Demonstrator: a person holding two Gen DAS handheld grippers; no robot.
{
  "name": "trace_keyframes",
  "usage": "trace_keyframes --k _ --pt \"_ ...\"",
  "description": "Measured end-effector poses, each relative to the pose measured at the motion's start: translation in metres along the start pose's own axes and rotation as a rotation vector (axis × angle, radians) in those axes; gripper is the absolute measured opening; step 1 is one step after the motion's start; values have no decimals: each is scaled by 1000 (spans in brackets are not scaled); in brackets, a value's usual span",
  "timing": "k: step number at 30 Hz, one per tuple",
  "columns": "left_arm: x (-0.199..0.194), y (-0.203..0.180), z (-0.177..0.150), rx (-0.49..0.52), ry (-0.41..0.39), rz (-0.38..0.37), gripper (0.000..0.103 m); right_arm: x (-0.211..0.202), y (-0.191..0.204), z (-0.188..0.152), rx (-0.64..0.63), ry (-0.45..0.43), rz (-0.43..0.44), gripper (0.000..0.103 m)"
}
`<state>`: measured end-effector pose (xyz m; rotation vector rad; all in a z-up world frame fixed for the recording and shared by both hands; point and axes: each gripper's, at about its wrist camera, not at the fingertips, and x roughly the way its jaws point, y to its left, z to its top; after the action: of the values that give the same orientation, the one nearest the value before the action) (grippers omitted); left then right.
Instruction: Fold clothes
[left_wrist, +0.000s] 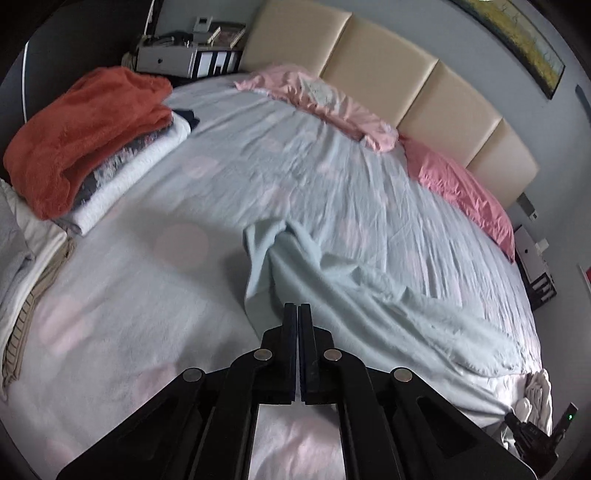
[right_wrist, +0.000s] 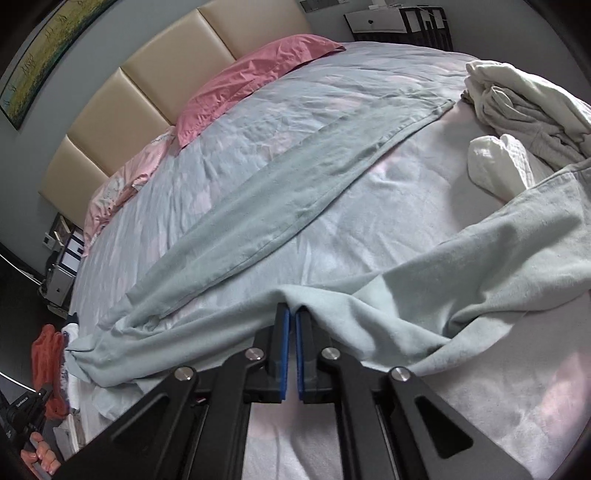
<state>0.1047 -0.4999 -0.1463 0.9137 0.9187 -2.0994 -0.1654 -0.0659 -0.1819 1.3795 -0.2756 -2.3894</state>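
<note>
Both grippers, left (left_wrist: 297, 308) and right (right_wrist: 293, 310), clamped onto pale green trousers (right_wrist: 280, 192) spread across bed (right_wrist: 369, 229), probably for stretching fabric flat before folding.

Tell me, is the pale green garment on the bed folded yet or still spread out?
Still spread out, not folded: the pale green garment lies stretched across the bed, its near edge bunched where the right gripper pinches it.
</note>
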Motion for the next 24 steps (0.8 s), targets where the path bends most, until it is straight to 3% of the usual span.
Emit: trace_keyframes --k 2,5,7,8,9,10,16,19,24 --pt "23 -5 -10 26 129 30 3 5 -1 2 -27 -23 -123 0" --pt "47 -18 -36 79 279 42 5 6 -27 15 65 -36 -147 0" --pt "59 -27 -44 105 323 38 15 6 -41 17 137 -6 -56 1" --pt "62 -31 -47 115 335 33 26 7 -39 15 130 11 -39 5" --pt "65 -35 -48 118 338 27 33 9 -38 13 121 29 -24 5" --pt "66 -38 -49 118 332 21 34 9 -32 11 107 45 5 5" --pt "84 -43 -55 132 347 67 37 8 25 -15 -99 111 135 7" --pt "90 -49 -53 138 335 67 37 15 61 -38 -205 216 253 9" --pt "88 -61 -46 135 281 6 37 37 111 -78 -294 425 405 30"
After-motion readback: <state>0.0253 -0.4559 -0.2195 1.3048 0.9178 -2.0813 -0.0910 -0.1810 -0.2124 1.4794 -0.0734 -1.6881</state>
